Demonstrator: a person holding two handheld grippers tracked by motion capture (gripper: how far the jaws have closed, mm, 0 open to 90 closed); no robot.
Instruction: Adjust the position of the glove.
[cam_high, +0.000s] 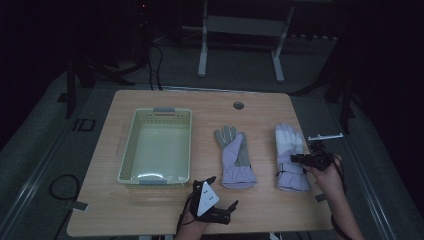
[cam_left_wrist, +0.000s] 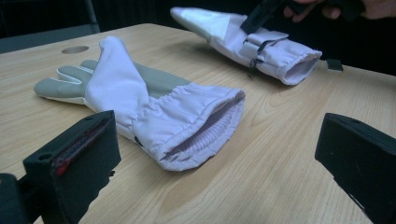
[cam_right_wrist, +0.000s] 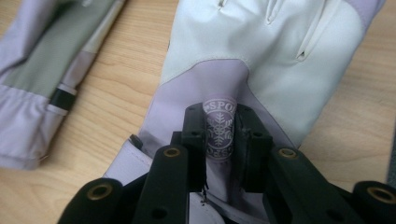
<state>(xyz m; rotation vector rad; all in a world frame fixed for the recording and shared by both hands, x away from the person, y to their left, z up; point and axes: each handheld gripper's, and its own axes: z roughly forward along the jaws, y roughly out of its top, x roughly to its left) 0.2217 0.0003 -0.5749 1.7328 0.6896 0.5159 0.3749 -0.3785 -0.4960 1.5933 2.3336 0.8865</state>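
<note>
Two lilac winter gloves lie flat on the wooden table. The left glove (cam_high: 235, 155) (cam_left_wrist: 140, 98) (cam_right_wrist: 42, 70) shows a grey palm, its cuff toward me. The right glove (cam_high: 290, 145) (cam_left_wrist: 261, 44) (cam_right_wrist: 261, 56) has a white back. My right gripper (cam_high: 299, 159) (cam_right_wrist: 220, 135) reaches in from the table's right side and is shut on a pinched fold of the right glove near its wrist, where a round snowflake logo sits. My left gripper (cam_high: 223, 191) (cam_left_wrist: 219, 140) rests near the front edge, open, its jaws facing the left glove's cuff with nothing between them.
A pale green plastic basket (cam_high: 129, 135) stands empty on the left half of the table. A round cable hole (cam_high: 238, 105) sits near the far edge. The legs of a metal frame (cam_high: 202, 60) stand on the floor behind the table.
</note>
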